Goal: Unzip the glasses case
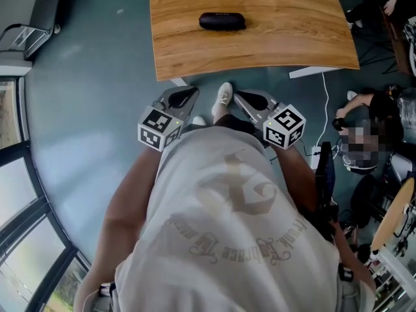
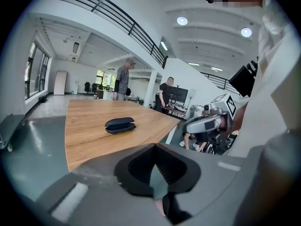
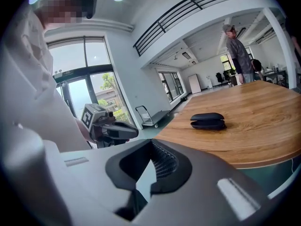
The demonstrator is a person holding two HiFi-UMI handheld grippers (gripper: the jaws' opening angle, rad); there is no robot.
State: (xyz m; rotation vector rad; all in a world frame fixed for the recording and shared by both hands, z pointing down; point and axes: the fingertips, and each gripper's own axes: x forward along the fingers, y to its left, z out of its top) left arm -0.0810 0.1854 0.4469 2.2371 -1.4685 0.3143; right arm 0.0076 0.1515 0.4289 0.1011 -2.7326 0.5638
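The black glasses case (image 1: 222, 21) lies zipped shut on the wooden table (image 1: 273, 51), near its middle. It also shows in the left gripper view as the case (image 2: 120, 125) and in the right gripper view as the case (image 3: 208, 121). Both grippers hang in front of my body, short of the table's near edge and well away from the case. My left gripper (image 1: 193, 92) has its jaws together with nothing between them, tips meeting in its own view (image 2: 155, 146). My right gripper (image 1: 238, 96) likewise looks shut and empty (image 3: 150, 142).
My shoe (image 1: 224, 98) stands on the grey floor just below the table edge. A person sits on the floor at the right (image 1: 376, 112), beside a white cable (image 1: 325, 103). Two people stand beyond the table's far end (image 2: 123, 81). A cart (image 3: 153, 117) stands by the windows.
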